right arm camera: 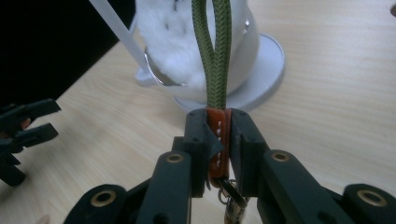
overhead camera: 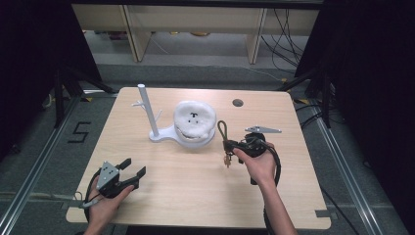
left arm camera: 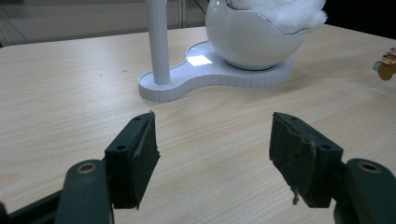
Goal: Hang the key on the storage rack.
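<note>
Nearest, at the table's front left: left tool held low in the left hand, jaws spread wide, nothing between them, pads hovering over bare wood in the left gripper view. Farther in, right of centre: right tool gripped by the right hand, jaws pressed together on the brown leather tab of a keychain strap. Olive-green cord loop rising from that tab toward the stand; small metal clasp hanging below the jaws in the right gripper view, brassy bit dangling just above the table in the high view. Beyond both tools, mid-table: white stand with a flat base, upright post with short branch pegs on its left part, round bowl on its right part holding a white fluffy ball with small black marks. Strap loop near the bowl, apart from it. Farthest, near the back edge: dark round hole in the tabletop.
</note>
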A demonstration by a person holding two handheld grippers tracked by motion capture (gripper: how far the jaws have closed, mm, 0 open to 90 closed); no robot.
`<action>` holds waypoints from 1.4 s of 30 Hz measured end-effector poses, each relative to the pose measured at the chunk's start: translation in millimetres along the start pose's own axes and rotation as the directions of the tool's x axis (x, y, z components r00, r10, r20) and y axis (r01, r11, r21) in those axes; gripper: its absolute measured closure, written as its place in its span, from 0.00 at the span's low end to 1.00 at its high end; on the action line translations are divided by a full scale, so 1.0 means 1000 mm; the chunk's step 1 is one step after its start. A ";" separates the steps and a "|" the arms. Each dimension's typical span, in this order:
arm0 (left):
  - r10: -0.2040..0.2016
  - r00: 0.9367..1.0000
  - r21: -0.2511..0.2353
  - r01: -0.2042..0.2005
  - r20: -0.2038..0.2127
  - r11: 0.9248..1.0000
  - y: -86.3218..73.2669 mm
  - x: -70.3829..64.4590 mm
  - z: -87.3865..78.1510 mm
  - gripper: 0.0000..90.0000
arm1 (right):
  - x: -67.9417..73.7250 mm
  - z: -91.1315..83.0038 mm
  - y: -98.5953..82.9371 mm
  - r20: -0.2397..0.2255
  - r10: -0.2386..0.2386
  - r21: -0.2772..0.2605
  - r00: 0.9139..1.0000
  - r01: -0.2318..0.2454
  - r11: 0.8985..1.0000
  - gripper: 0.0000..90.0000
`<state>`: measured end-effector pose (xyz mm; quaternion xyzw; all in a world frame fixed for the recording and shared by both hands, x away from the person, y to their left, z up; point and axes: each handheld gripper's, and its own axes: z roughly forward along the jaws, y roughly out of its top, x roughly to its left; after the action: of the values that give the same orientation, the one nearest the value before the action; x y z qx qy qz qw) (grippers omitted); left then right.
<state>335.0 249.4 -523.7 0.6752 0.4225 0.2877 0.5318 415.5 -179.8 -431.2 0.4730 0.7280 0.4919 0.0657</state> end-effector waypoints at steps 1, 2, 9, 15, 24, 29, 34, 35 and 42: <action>-0.001 1.000 0.001 0.001 0.000 1.000 0.000 0.000 0.000 0.35 | 0.001 0.001 0.000 -0.004 -0.001 -0.004 1.000 0.001 1.000 0.88; -0.005 1.000 0.003 0.005 -0.005 1.000 0.000 0.000 0.000 0.35 | 0.002 0.003 -0.001 -0.019 -0.010 -0.023 1.000 0.010 1.000 0.88; -0.012 1.000 0.011 0.013 -0.006 1.000 0.001 0.001 0.000 0.35 | 0.006 0.012 -0.003 -0.050 -0.045 -0.086 0.998 0.040 0.996 0.88; -0.017 1.000 -0.007 0.017 0.004 1.000 0.006 0.000 -0.001 0.36 | 0.011 0.016 -0.004 -0.087 -0.065 -0.132 0.994 0.053 0.990 0.88; -0.023 0.994 -0.038 0.027 0.108 0.999 0.028 -0.018 0.001 0.41 | 0.027 0.024 -0.007 -0.137 -0.083 -0.185 0.987 0.057 0.981 0.88; -0.024 0.989 -0.048 0.032 0.149 0.998 0.037 -0.025 0.003 0.43 | 0.031 0.032 -0.009 -0.144 -0.127 -0.212 0.981 0.095 0.973 0.88; -0.008 0.986 -0.054 0.017 0.165 0.998 0.046 -0.027 0.006 0.51 | 0.038 0.036 -0.011 -0.155 -0.135 -0.249 0.979 0.093 0.964 0.88; -0.012 0.985 -0.059 0.023 0.174 0.998 0.049 -0.027 0.007 0.52 | 0.040 0.035 -0.011 -0.154 -0.128 -0.246 0.980 0.088 0.965 0.88; -0.017 0.970 -0.081 0.038 0.243 0.996 0.063 -0.033 0.018 0.63 | 0.050 0.044 -0.011 -0.180 -0.151 -0.286 0.972 0.095 0.954 0.88</action>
<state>350.9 207.3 -466.2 0.6759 0.3511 0.2133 0.6118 406.2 -114.7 -443.7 0.3608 0.6836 0.6283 0.0880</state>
